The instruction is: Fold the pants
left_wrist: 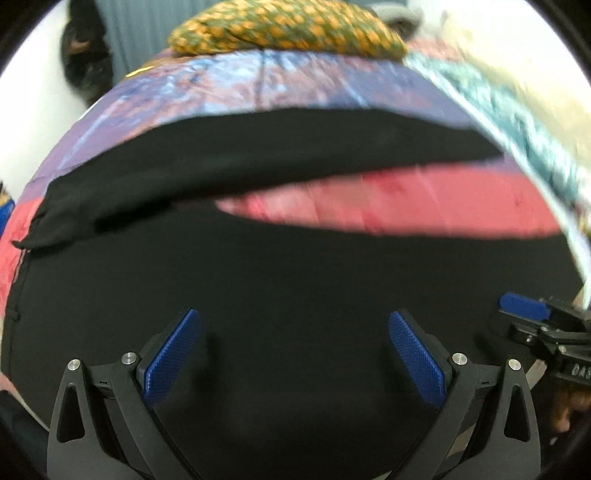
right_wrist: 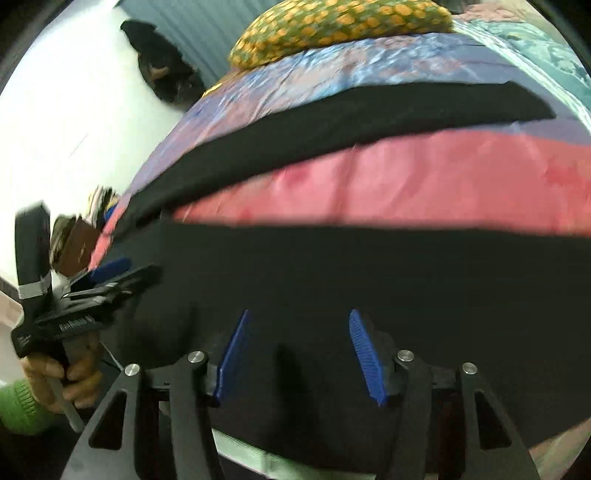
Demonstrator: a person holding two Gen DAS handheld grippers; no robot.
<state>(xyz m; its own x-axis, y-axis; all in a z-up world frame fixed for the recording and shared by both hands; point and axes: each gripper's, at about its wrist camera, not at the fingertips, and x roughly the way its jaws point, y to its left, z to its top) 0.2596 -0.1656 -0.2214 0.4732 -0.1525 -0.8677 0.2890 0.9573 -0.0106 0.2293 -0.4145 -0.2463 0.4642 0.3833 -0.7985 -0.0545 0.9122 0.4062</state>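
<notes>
Both pairs of jaws stand apart with nothing gripped: the left gripper (left_wrist: 293, 350) wide, the right gripper (right_wrist: 297, 354) about half open, over the black pants (left_wrist: 280, 288) spread on a pink and purple bedspread (left_wrist: 424, 199). Motion blurs both views. Two pant legs show, their ends cut off. Only the right wrist view shows a hand (right_wrist: 62, 380) with a green cuff holding the left gripper. One pineapple-print pillow (right_wrist: 340, 26) lies beyond.

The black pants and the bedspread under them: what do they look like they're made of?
Black pants: soft matte fabric, possibly a knit or cotton blend; it drapes limply and gives no shine. The weave is too dark and blurred to tell.
Bedspread: thin, slightly glossy printed cloth, maybe satin-like polyester; fine creases catch light across its pink and purple bands.
</notes>
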